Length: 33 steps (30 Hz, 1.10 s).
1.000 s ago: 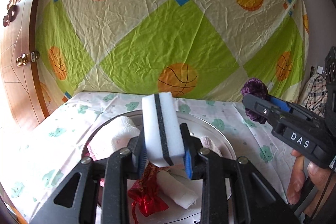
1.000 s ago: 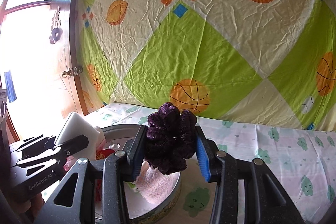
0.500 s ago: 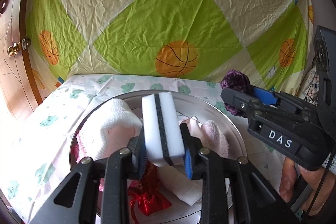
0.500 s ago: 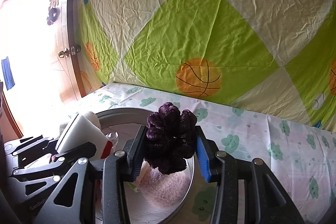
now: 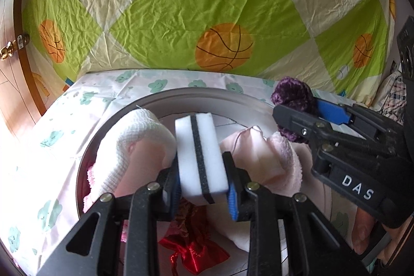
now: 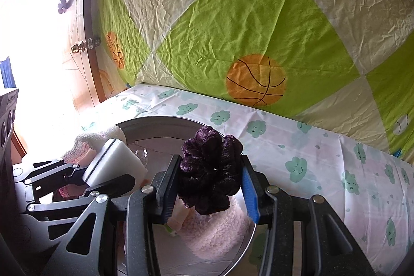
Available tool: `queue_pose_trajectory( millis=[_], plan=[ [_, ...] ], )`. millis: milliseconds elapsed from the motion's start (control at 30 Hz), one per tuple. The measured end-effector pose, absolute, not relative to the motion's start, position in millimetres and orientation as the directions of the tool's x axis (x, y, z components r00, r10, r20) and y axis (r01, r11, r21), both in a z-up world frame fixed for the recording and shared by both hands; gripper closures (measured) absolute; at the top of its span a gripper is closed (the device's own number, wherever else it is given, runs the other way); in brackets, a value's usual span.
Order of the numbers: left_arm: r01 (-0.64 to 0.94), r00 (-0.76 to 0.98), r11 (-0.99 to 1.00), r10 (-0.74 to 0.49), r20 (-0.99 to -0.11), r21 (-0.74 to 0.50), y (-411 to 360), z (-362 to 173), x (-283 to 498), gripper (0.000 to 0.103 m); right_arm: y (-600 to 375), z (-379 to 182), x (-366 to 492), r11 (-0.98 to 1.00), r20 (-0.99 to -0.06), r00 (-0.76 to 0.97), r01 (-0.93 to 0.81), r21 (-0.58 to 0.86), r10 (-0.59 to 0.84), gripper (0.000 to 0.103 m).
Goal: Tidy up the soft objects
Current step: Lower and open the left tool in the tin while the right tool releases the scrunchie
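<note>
Left wrist view: My left gripper (image 5: 203, 183) hangs over the round metal tin (image 5: 196, 97), jaws easing apart, pads touching the white sponge (image 5: 200, 157).
Right wrist view: My right gripper (image 6: 211, 188) clamps the purple scrunchie (image 6: 211, 170) above the tin's near rim.
Advice: I would lower both inside the tin before letting go.
</note>
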<state>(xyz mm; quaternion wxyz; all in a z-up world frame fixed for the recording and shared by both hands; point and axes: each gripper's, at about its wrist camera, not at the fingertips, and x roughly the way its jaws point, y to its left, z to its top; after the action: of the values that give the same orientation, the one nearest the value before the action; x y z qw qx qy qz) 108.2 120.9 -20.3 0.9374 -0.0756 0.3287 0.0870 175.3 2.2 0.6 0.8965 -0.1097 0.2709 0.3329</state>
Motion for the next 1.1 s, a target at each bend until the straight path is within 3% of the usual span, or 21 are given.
queue_pose_trajectory(
  millis=[200,267,433,567,767,933,1100],
  plan=[
    [-0.213,0.757,0.974,0.117,-0.643,-0.073,125.3,-21.8,113.4,0.071,9.0,-9.6,172.7,0.733,-0.596,0.598,-0.680,-0.024,0.536,0.055],
    [-0.215,0.756,0.974,0.117,-0.645,-0.075,126.3,-22.1,112.7,0.066,8.5,-12.0,171.7,0.730,-0.601,0.593,-0.683,-0.023,0.536,0.052],
    [-0.238,0.752,0.968,0.134,-0.646,-0.078,131.6,-22.2,108.6,0.042,-2.2,-9.6,171.3,0.744,-0.590,0.600,-0.669,0.001,0.540,0.038],
    [-0.251,0.760,0.963,0.132,-0.636,-0.099,135.9,-19.8,102.4,0.034,-11.5,-5.1,168.4,0.748,-0.571,0.607,-0.663,0.019,0.553,0.029],
    [-0.259,0.768,0.961,0.145,-0.624,-0.096,131.8,-14.9,94.6,0.025,-21.1,0.9,157.4,0.746,-0.541,0.618,-0.666,0.025,0.570,0.029],
    [-0.279,0.778,0.957,0.176,-0.603,-0.080,129.3,-7.3,86.6,0.007,-29.4,8.2,150.5,0.745,-0.517,0.625,-0.666,0.039,0.585,0.027],
    [-0.307,0.792,0.948,0.206,-0.575,-0.083,131.9,-0.3,79.2,0.006,-32.6,13.5,145.0,0.741,-0.501,0.629,-0.670,0.041,0.595,0.025]
  ],
)
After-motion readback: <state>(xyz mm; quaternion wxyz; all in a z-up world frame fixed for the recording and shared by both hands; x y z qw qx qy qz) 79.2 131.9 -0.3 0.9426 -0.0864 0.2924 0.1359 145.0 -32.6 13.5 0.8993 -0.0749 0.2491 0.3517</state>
